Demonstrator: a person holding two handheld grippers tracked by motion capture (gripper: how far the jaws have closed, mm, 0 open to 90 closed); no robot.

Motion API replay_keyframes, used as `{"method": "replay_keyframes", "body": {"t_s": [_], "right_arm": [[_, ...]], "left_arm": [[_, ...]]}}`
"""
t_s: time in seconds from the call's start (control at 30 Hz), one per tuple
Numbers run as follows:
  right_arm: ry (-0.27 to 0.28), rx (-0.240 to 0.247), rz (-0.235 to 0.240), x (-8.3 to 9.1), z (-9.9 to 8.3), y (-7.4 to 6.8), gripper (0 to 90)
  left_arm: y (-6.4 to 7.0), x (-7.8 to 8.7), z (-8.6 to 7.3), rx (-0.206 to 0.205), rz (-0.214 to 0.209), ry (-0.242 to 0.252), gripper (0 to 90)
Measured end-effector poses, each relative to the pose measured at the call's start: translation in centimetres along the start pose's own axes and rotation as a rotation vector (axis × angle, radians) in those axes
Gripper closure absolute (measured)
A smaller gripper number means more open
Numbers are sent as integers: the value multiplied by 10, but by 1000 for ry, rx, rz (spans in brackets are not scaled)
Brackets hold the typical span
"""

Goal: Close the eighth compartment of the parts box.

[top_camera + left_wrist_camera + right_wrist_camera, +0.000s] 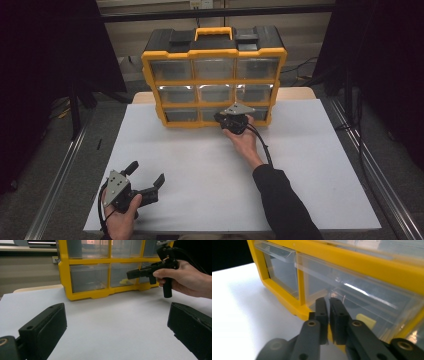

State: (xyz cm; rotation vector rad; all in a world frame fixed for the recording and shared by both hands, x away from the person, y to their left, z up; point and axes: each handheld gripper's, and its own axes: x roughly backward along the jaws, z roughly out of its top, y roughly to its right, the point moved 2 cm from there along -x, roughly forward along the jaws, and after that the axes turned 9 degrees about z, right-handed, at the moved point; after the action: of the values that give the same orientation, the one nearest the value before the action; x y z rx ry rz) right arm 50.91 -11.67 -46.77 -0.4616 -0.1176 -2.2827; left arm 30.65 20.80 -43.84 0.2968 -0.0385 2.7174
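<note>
**Right claw closes in on organiser's bottom drawer**

From the high view, a yellow-and-black drawer organiser (pixel 214 75) stands upright at the far edge of the white bench (pixel 310 170), its nine clear drawers facing the person. The right claw (pixel 233 120) is stretched forward to the bottom row, at the middle drawer (pixel 212 114), apparently to take its front lip. The left claw (pixel 145 175) rests well back near the bench's front edge, jaws spread and holding nothing, seemingly kept clear of the work.

In the left gripper view, the two black jaws stand wide apart over bare bench, and the right claw (pixel 132 273) shows farther off, levelled at the organiser's (pixel 65 277) lowest row, where a small yellow item (pixel 123 281) lies behind the clear plastic.

The right gripper view shows the jaws pressed almost together, a thin slit between them, their tips at the lower front of a clear drawer (pixel 362 305) just above the yellow frame (pixel 287 300). Whether they already pinch the drawer's lip cannot be told. A pale yellow piece (pixel 365 320) sits inside the drawer, likely the reason for opening it.
</note>
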Motion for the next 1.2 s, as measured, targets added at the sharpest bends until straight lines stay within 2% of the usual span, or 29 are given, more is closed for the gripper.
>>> {"method": "replay_keyframes", "body": {"t_s": [0.2, 0.33, 0.43, 0.7, 0.8, 0.9, 1.0, 1.2], "right_arm": [[19, -24, 17, 9, -5, -3, 723], [21, -34, 33, 15, -5, -7, 598], [24, -40, 43, 21, -5, -10, 494], [28, -83, 24, 36, -8, -16, 152], [47, -99, 22, 43, -8, -16, 116], [58, -115, -9, 51, -9, -14, 33], [60, -98, -39, 59, -11, -13, 18], [74, -106, -61, 78, -16, -14, 12]], "left_arm": [[0, 1, 0, 6, -2, 8, 25], [-1, 1, 0, 11, 0, 10, 25], [-1, 2, -1, 9, 1, 9, 25], [-1, 2, 0, 10, -2, 10, 25], [-1, 2, -1, 13, -1, 7, 25], [-1, 2, -1, 10, -1, 7, 25], [-1, 2, -1, 5, 2, 5, 25], [-2, 2, -1, 6, 2, 3, 25]]}}
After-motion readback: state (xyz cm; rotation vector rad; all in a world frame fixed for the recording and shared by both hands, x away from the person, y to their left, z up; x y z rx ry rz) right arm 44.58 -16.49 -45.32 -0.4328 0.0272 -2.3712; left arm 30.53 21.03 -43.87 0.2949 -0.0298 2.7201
